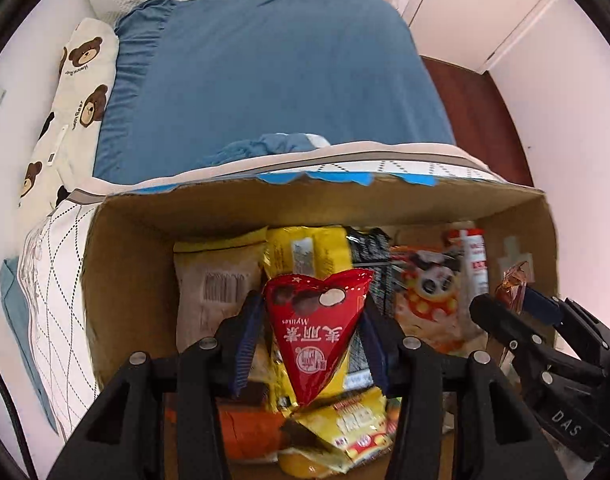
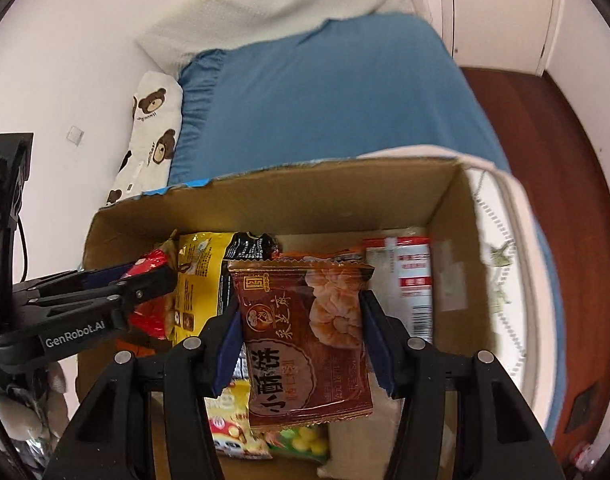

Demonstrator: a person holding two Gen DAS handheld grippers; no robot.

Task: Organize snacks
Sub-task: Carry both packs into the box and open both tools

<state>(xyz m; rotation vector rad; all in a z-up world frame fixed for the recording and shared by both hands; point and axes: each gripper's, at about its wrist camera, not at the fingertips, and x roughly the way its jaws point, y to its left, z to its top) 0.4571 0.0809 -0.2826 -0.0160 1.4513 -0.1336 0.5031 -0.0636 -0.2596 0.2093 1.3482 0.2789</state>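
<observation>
A bed with a blue sheet and bear-print pillow stands against white walls beside dark red-brown wooden floor.

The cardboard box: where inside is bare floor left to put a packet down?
Bare cardboard shows at the brown cardboard box's near right corner, beside the green-and-yellow packet. The left and far side are crowded with the yellow bag and others.

Both grippers held side by side, each clamped.
The left gripper and right gripper pointed forward, fingers closed inward.
</observation>
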